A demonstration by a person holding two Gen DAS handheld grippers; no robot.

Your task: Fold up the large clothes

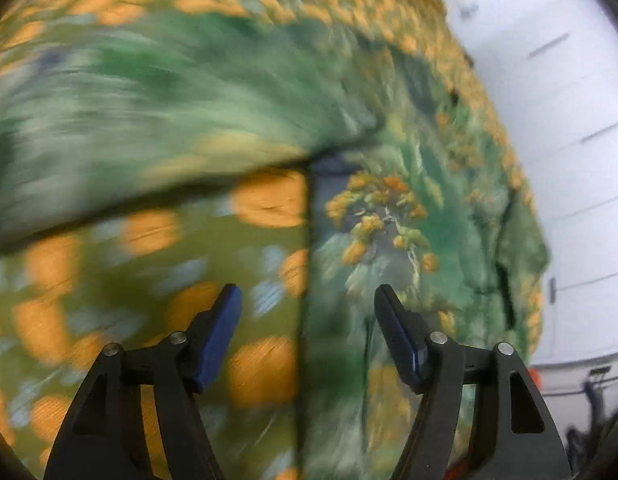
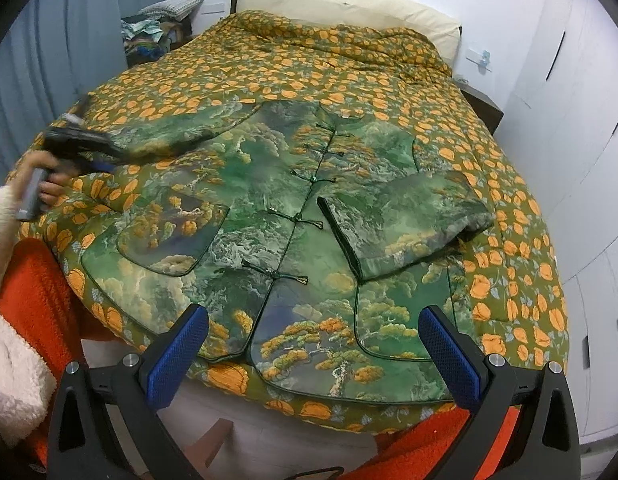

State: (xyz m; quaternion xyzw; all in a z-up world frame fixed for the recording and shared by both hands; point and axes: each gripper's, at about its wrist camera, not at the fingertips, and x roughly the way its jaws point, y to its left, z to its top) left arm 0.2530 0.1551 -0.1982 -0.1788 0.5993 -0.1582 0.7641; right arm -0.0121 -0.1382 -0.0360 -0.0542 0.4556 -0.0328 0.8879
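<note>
Green landscape-print jacket (image 2: 269,200) lies face up, buttoned, on the bed's orange-flowered quilt (image 2: 309,68), spread flat so sleeves can be folded in. Left gripper (image 2: 89,148), at far left, jaws apart, nothing clamped, sits at the outstretched sleeve (image 2: 169,132), likely going for its cuff. The other sleeve (image 2: 405,220) is already folded across the front. Right gripper (image 2: 313,348) hovers over the hem, jaws wide, empty. Left wrist view is blurred, showing only sleeve edge (image 1: 189,120) close up; right wrist view gives the whole layout.
</note>
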